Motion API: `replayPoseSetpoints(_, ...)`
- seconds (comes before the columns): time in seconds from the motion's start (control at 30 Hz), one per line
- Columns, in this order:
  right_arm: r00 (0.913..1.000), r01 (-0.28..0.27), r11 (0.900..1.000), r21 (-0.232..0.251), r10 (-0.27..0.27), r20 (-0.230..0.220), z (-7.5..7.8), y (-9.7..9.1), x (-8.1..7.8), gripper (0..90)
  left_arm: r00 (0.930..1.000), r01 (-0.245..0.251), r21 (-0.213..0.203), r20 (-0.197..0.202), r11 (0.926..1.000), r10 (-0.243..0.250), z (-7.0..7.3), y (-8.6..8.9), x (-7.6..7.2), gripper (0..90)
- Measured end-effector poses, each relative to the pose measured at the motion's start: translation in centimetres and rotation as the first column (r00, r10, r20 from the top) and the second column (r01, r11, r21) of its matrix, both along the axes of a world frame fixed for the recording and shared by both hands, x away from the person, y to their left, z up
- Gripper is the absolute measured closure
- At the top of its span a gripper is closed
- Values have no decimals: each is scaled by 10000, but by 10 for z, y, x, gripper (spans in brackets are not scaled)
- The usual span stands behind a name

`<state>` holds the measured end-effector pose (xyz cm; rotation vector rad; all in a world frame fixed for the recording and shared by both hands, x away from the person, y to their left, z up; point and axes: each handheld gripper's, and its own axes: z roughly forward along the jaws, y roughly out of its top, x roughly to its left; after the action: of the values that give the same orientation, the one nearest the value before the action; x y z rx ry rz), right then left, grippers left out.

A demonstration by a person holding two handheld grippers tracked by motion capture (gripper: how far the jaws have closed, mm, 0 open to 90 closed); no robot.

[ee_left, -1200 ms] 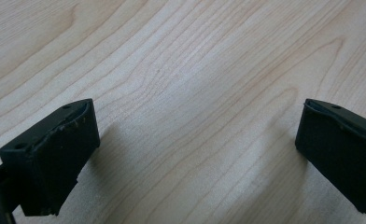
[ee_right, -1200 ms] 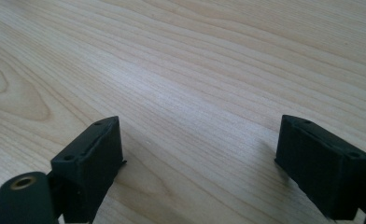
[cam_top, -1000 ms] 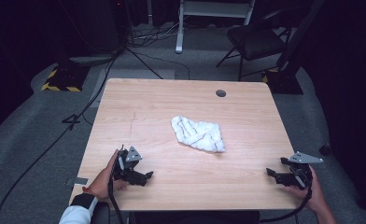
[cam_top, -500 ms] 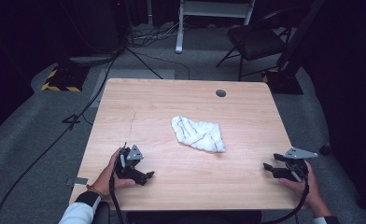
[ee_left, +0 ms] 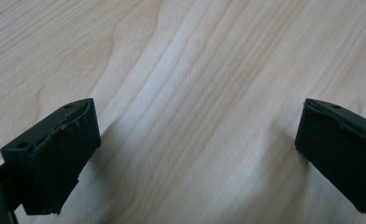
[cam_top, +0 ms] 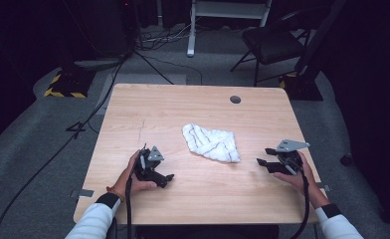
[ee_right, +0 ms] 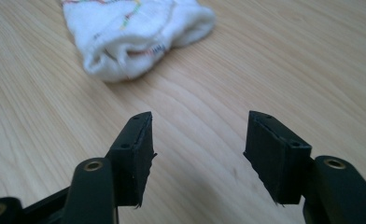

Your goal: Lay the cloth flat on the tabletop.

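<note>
Bench [cam_top: 133, 119], light wood grain, with a small dark round grommet [cam_top: 235, 99] near its far edge.

White cloth [cam_top: 211, 143] lies crumpled near the bench centre, on the near side of the grommet and a little to the left of it. Thin dark stripes in the high view; the right gripper view shows them as coloured stitching. Long axis runs diagonally, from far-left to near-right. Broader bunched end at far-left, narrower end pointing near-right. Folded edge with layered hems faces the right tool in its own view [ee_right: 134, 28].

Left tool [cam_top: 164, 179]: held by the left hand [cam_top: 128, 174], near-left of the cloth, well apart from it, low over the bench. Jaws spread wide in the left gripper view [ee_left: 197, 154], bare wood between them, nothing gripped.

Right tool [cam_top: 263, 157]: held by the right hand [cam_top: 297, 177], just right of the cloth's near-right end, not touching it. Jaws point left toward the cloth. Spread apart in the right gripper view [ee_right: 197, 154], empty, cloth lying beyond the tips.

Grey floor around the bench; a dark chair [cam_top: 275, 42] beyond the far edge.
</note>
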<state>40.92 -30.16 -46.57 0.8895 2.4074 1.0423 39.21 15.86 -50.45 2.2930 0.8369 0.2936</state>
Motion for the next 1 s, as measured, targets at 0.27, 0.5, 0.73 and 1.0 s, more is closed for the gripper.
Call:
replayPoseSetpoints(0.27, 9969, -779, 9970, -43, 779, -132, -1, 61, 18, 423, 9994, 353, 27, -6, 9994, -353, 0, -22, 20, 4)
replayPoseSetpoints(0.5, 9947, -953, 9954, 91, 956, -373, -7, 78, 24, 537, 9987, 511, 24, -4, 9987, -511, 1, -34, 28, 11)
replayPoseSetpoints(0.73, 9859, -1558, 9877, -163, 1545, -649, -16, 86, 22, 739, 9977, 668, -77, 95, 9977, -667, 1, -38, 28, 59)
replayPoseSetpoints(1.0, 9812, -1899, 9816, -217, 1890, -404, -16, 88, 14, 826, 9971, 760, -162, 15, 9970, -760, 4, -41, 27, 157)
